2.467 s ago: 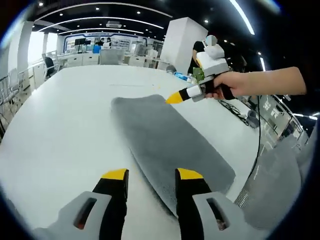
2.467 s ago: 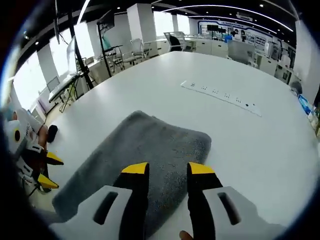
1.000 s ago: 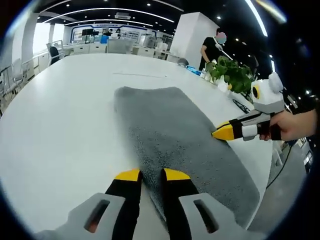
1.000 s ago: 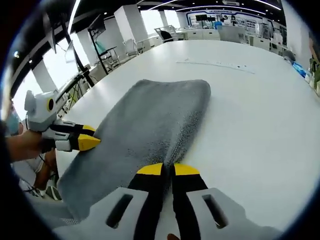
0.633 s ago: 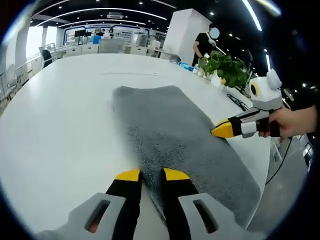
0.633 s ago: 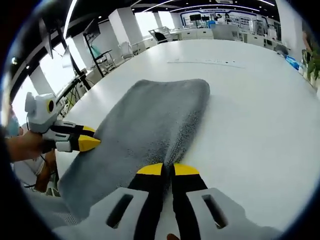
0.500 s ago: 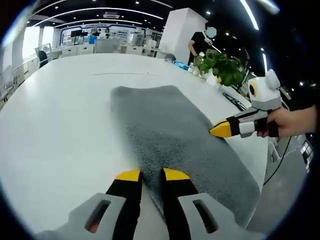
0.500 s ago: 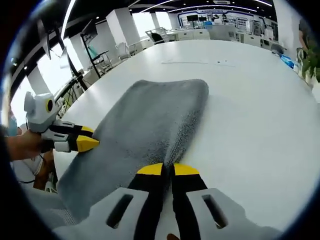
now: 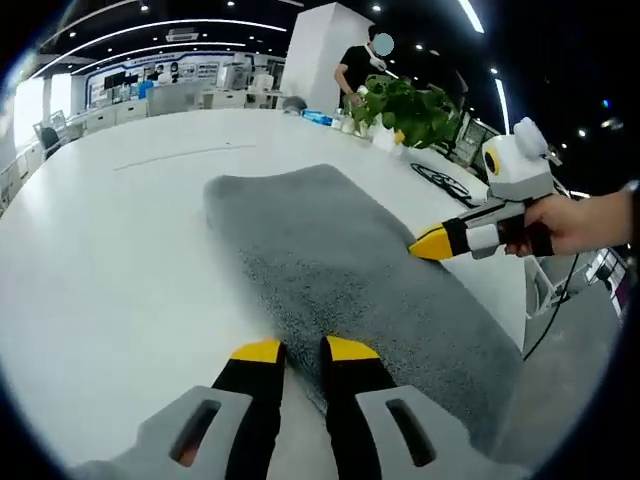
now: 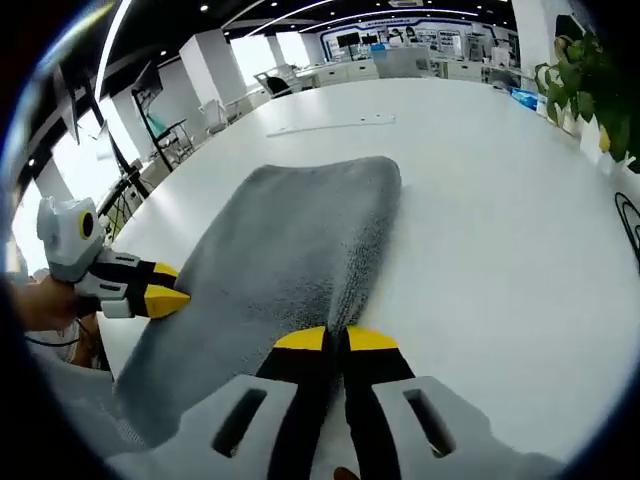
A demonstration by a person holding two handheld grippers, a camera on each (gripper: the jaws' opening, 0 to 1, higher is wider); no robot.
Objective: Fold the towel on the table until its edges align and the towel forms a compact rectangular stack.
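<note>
Grey terry-cloth towel (image 9: pixel 340 255), long and rectangular, lies flat on the white table (image 9: pixel 100 250), one short end pointing toward the table's middle and the other at the near edge, where it appears to reach the rim. In the right gripper view the same towel (image 10: pixel 280 260) runs lengthwise away from the camera.

Left gripper (image 9: pixel 293 350), black with yellow tips, sits at one long edge of the towel near the table's near edge. Its jaws stand close together with a narrow gap, and the towel edge lies at that gap; whether cloth is actually clamped cannot be told. In the right gripper view it (image 10: pixel 170 290) enters from the left, touching the towel's long edge.

Right gripper (image 10: pixel 335 340) sits at the opposite long edge. Its yellow tips are pressed together with the towel's edge pinched between them. In the left gripper view it (image 9: pixel 425 243) enters from the right, held by a hand (image 9: pixel 575 225), its tips on the towel's edge.

Green potted plant (image 9: pixel 410 105) stands at the table's far edge, beside a person in dark clothing (image 9: pixel 358 65).
</note>
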